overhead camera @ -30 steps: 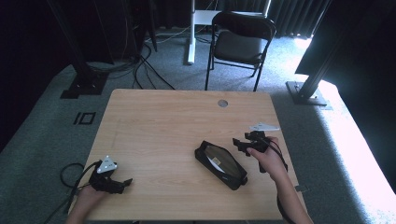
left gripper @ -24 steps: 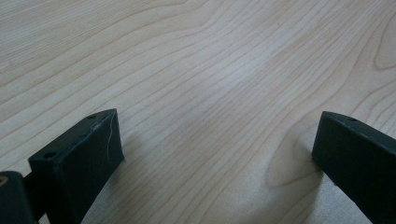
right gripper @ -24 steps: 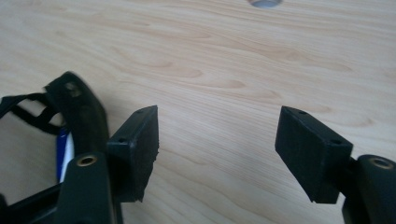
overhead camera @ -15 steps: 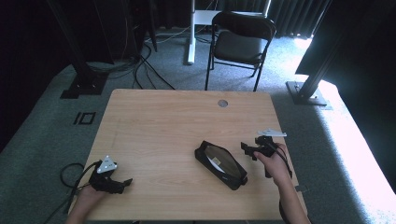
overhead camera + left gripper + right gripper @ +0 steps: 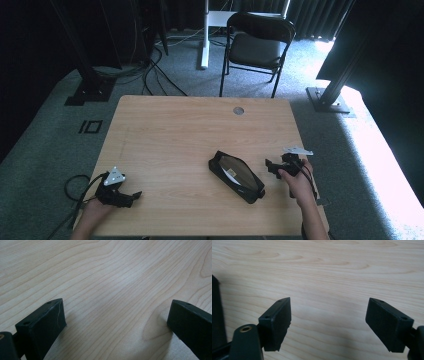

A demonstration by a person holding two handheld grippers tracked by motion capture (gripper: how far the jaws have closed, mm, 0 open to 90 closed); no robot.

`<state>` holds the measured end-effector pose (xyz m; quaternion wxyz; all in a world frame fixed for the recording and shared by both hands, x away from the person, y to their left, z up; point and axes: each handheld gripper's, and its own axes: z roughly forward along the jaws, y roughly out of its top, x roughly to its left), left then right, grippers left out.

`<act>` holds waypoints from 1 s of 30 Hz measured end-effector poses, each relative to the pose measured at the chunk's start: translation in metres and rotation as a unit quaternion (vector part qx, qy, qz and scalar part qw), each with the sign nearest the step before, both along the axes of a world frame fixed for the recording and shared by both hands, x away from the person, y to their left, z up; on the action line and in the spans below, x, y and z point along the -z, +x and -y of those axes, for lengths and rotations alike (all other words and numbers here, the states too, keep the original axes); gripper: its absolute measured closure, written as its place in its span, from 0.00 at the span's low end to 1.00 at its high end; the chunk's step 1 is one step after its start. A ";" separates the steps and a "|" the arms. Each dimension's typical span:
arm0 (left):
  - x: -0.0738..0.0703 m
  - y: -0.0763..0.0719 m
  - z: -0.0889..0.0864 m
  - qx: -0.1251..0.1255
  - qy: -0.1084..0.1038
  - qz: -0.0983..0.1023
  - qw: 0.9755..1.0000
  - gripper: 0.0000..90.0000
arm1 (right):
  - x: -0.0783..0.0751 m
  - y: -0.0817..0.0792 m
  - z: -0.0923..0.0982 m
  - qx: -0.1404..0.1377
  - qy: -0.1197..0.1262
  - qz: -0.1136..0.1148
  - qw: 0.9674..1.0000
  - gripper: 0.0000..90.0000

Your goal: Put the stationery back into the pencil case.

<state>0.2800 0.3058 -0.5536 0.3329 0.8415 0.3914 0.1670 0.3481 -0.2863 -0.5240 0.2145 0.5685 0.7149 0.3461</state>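
**Open right gripper beside a black pouch on a wooden table**

High view: a light wooden rectangular table (image 5: 180, 130) stands on grey carpet, with a black folding chair (image 5: 257, 47) beyond its far edge. A flat black oblong zip pouch (image 5: 236, 176), lying open with a pale card inside, sits on the right half of the table. Its long axis runs on a slant, from nearer the table's middle down toward the near right corner. The right gripper (image 5: 272, 168), held in the person's right hand (image 5: 296, 181), sits just beside the pouch's right side, apart from it, with its jaws pointing left toward the pouch. The left gripper (image 5: 131, 197) rests near the table's near left corner, well apart from the pouch, so the right hand is much the nearer.

Left gripper view: two black jaws stand wide apart over bare wood grain, nothing between them.

Right gripper view: the jaws have just been opening and now stand wide and released, with bare wood between them. A dark edge (image 5: 216, 315) at the far left is probably the pouch. Any grasp would probably call for a short move leftward.
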 end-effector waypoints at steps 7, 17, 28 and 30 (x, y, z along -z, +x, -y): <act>0.000 0.000 0.000 0.000 0.000 0.000 1.000 0.02 | 0.004 -0.010 0.008 0.010 -0.005 0.002 1.000 0.19; 0.000 0.000 0.000 0.000 0.000 0.000 1.000 0.02 | 0.016 -0.027 0.018 0.035 -0.006 -0.002 0.999 0.18; 0.000 0.000 0.000 0.000 -0.001 0.000 1.000 0.02 | 0.025 -0.042 0.025 0.047 -0.018 -0.009 0.999 0.18; 0.000 0.000 0.000 0.000 0.000 0.001 1.000 0.02 | 0.026 -0.045 0.026 0.052 -0.018 -0.010 0.998 0.18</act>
